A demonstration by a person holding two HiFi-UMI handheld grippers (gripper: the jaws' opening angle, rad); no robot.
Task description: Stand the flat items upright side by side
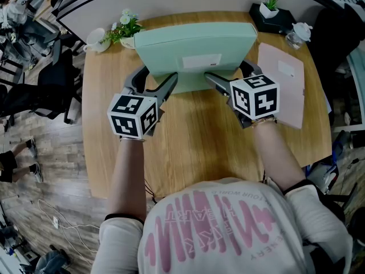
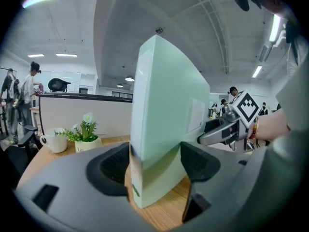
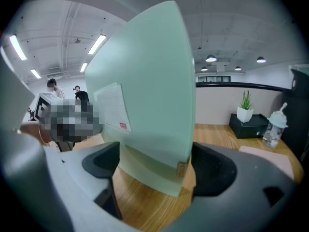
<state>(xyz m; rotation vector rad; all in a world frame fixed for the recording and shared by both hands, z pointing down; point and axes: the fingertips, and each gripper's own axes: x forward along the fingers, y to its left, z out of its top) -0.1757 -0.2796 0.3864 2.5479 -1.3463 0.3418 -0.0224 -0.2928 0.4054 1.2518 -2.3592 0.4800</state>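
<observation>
Now the green box (image 1: 194, 50) stands upright on the far part of the table (image 1: 194, 147). The left gripper (image 1: 155, 80) clasps its left end, and the right gripper (image 1: 232, 76) clasps its right end. A pink folder (image 1: 283, 87) lies flat just right of it.

green box (image 1: 194, 47): 1 | pink folder (image 1: 282, 84): 1 | potted plants (image 1: 124, 27) (image 1: 269, 5): 2 | hand-held grippers (image 1: 159, 74) (image 1: 231, 73): 2
</observation>
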